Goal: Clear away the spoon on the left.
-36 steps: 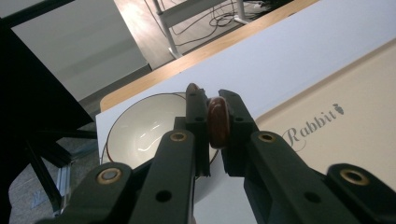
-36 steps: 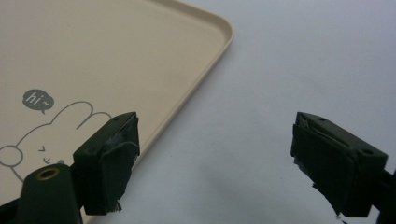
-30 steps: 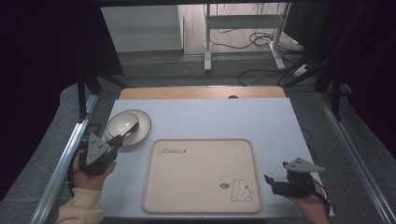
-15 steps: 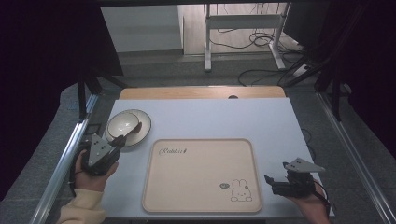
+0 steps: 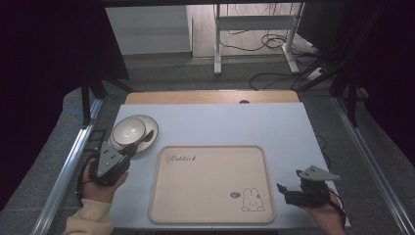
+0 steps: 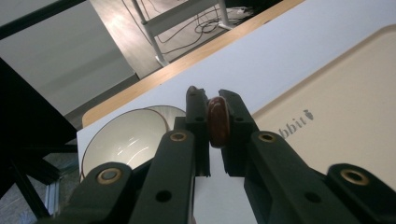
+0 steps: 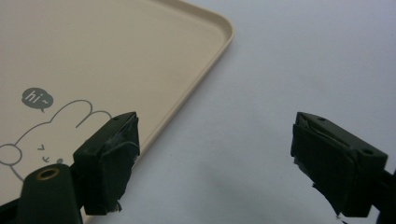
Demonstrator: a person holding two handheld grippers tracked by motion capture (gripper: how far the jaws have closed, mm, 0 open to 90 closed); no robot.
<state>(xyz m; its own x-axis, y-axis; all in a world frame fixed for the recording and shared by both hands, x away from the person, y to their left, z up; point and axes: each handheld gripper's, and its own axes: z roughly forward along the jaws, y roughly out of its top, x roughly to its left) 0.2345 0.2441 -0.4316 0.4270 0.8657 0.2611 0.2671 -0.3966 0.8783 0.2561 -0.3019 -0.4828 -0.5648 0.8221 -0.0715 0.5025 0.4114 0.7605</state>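
Note:
A white bowl (image 5: 128,129) sits on a white plate (image 5: 150,128) at the table's left. My left gripper (image 5: 128,149) is just in front of them, shut on the handle of a dark brown spoon (image 5: 141,139) whose far end reaches over the plate. In the left gripper view the spoon (image 6: 217,121) is pinched upright between the jaws of that gripper (image 6: 213,93), with the bowl (image 6: 123,140) behind to the left. My right gripper (image 5: 284,191) rests at the beige tray's (image 5: 210,196) right edge. Its jaws (image 7: 215,154) stand wide apart over bare table, holding nothing.
The beige tray (image 7: 93,56) with a rabbit drawing (image 5: 252,199) fills the table's middle front. A wooden strip (image 5: 210,97) runs along the far edge. Metal frame rails (image 5: 73,161) flank the table, and cables lie on the floor beyond.
My left gripper has drifted slightly to the right with the spoon in its jaws. The right gripper has stayed where it was.

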